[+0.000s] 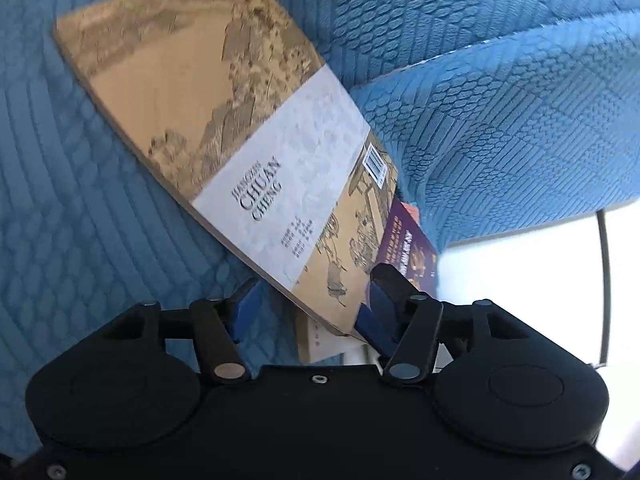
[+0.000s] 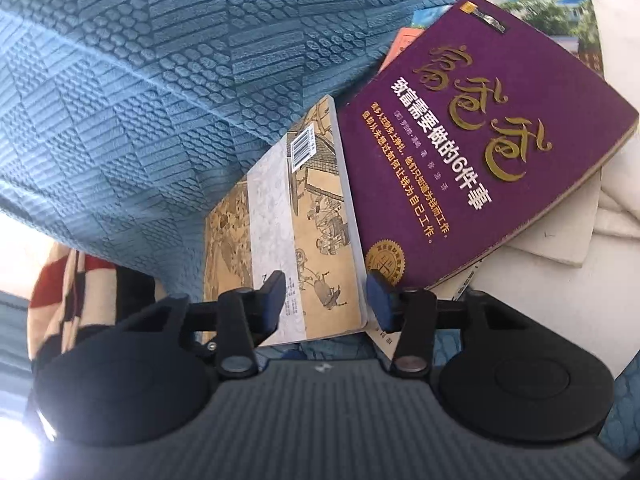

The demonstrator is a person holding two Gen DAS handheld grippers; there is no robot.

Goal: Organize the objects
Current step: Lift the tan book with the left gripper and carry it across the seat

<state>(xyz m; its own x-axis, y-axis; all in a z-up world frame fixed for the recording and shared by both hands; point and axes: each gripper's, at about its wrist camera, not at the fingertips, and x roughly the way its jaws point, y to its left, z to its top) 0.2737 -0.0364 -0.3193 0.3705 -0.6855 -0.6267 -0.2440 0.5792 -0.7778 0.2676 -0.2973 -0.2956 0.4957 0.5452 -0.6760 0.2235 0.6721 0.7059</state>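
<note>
Left wrist view: the left gripper's (image 1: 310, 304) 2 blue-padded fingers (image 1: 376, 312) stand partly apart around the near corner of the tan book (image 1: 224, 120), 1 pad on each side of it; whether the pads press the cover I cannot tell. The tan book, with an old painted townscape and a pale band reading "CHUAN CHENG", lies tilted across a blue quilted sofa cover (image 1: 80, 220). Its far end rests on the seat and its near corner sits over a white paper (image 1: 324, 344). A purple book (image 1: 412, 248) peeks out just beside its right edge. A blue cushion (image 1: 500, 120) rises behind, and a bright white area fills the lower right.

Right wrist view: the right gripper's (image 2: 326, 300) fingers (image 2: 274, 300) are also partly apart, straddling the near edge of the tan book (image 2: 320, 220) by its barcode side; contact is unclear. The purple book (image 2: 480, 140), with gold characters, lies just right of it atop other books (image 2: 560, 12) and white papers (image 2: 560, 240). Blue textured fabric (image 2: 120, 80) fills the left, with a red-and-cream patterned cloth (image 2: 60, 280) at the lower left.
</note>
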